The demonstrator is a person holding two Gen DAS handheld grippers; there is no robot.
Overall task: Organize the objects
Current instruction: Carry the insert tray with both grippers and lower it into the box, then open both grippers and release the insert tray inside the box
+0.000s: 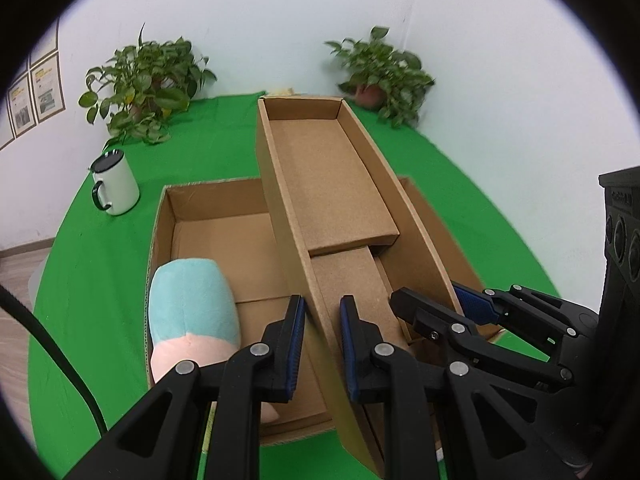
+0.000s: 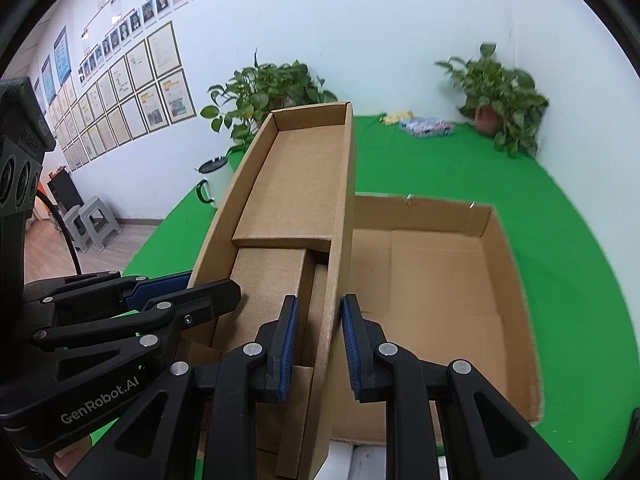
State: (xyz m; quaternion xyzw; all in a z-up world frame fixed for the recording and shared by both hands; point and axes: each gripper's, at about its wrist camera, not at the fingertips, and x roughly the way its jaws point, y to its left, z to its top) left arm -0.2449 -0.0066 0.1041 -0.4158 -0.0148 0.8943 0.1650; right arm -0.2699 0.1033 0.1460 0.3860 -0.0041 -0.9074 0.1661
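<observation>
Left gripper (image 1: 323, 340) and right gripper (image 2: 318, 344) are each clamped on one long side wall of the narrow cardboard tray (image 1: 332, 176). The tray is held above the open cardboard box (image 1: 160, 240) on the green desk (image 1: 92, 264). A plush toy (image 1: 192, 312) lies inside the box against its left wall.

Bright, even indoor light; strong fisheye warp in both views.
Lit softly from above, with faint shadows inside the large open box (image 2: 440, 280) and no harsh glare on the white wall (image 1: 280, 12). Ringed by a black vignette at every corner, straight edges bowed outward. Sharp near the middle, yet smeared by motion at the right-hand plant (image 1: 384, 72) and along the green cloth's (image 2: 580, 280) outer rim.
</observation>
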